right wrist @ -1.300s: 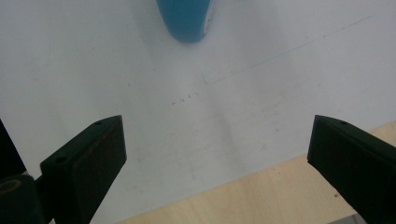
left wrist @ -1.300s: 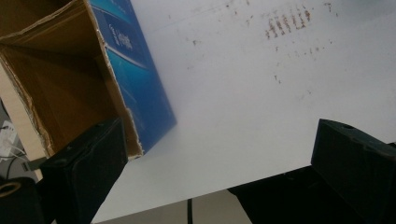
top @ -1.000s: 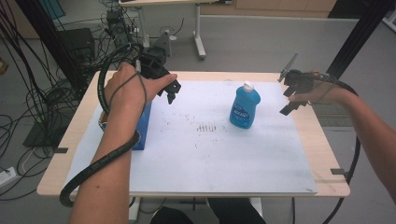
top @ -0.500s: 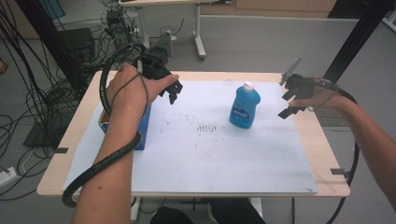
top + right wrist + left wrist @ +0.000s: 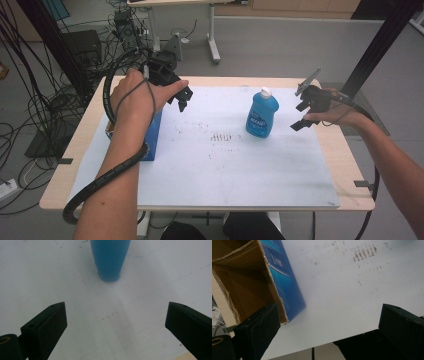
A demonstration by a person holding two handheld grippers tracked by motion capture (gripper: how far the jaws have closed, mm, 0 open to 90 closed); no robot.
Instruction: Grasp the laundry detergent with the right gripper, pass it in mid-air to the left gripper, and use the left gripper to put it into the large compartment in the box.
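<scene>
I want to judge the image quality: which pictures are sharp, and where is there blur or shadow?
High view: even light, sharp; the blue bottle casts almost no shadow. Left gripper view: the open carton reads clearly, but the near jaws are soft. Right gripper view: the bottle's base is slightly blurred, with a faint shadow on the white sheet.

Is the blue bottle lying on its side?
No, the blue bottle stands upright on the white mat, with its white cap on top.
</scene>
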